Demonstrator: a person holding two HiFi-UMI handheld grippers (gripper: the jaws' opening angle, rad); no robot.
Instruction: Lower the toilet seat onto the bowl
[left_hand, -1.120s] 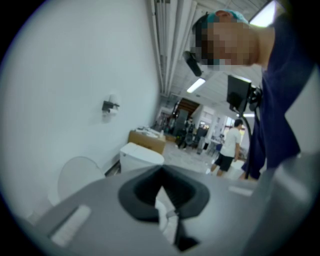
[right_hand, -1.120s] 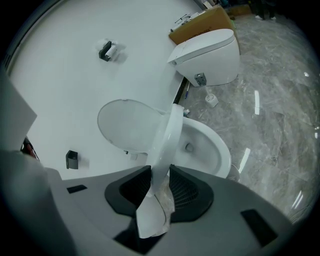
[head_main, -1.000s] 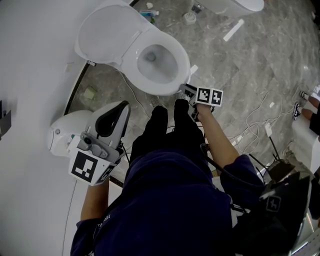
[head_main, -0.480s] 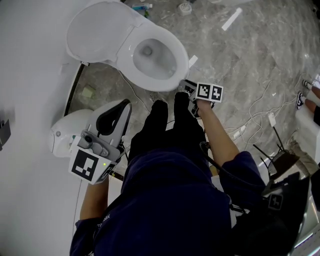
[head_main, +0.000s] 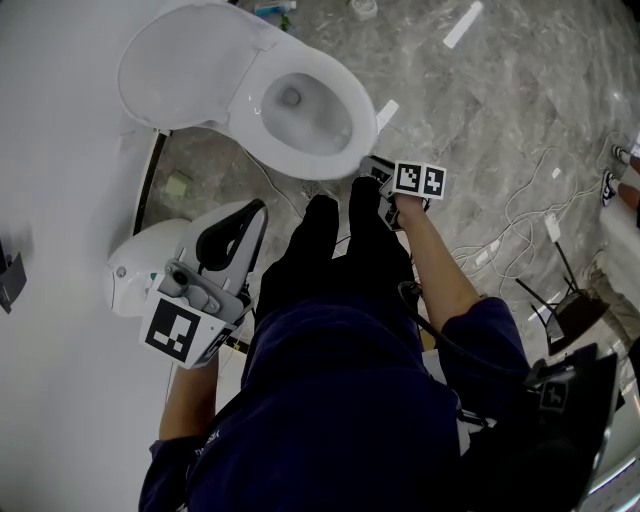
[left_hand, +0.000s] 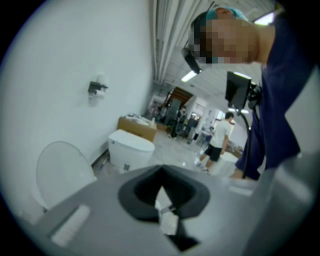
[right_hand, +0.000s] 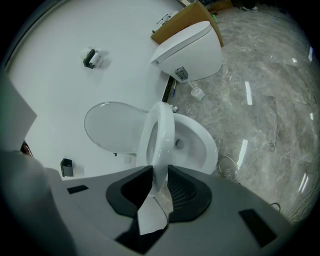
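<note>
- Second toilet (head_main: 140, 265): by the wall, far left.
- Left gripper (head_main: 245, 218): jaws pressed together with nothing between them, held over the second toilet.
- Lid (right_hand: 112, 127): raised against the wall.
- Toilet seat (right_hand: 161, 135): tilted up off the bowl (right_hand: 206, 147), between lid and bowl.
- Right gripper (right_hand: 159, 172): jaws clamped on the seat's front edge.

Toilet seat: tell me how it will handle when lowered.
The toilet seat looks like rigid plastic, so it should swing as one piece rather than flex. Its glossy surface may slip in the right gripper. Released early, it would probably drop onto the bowl.
</note>
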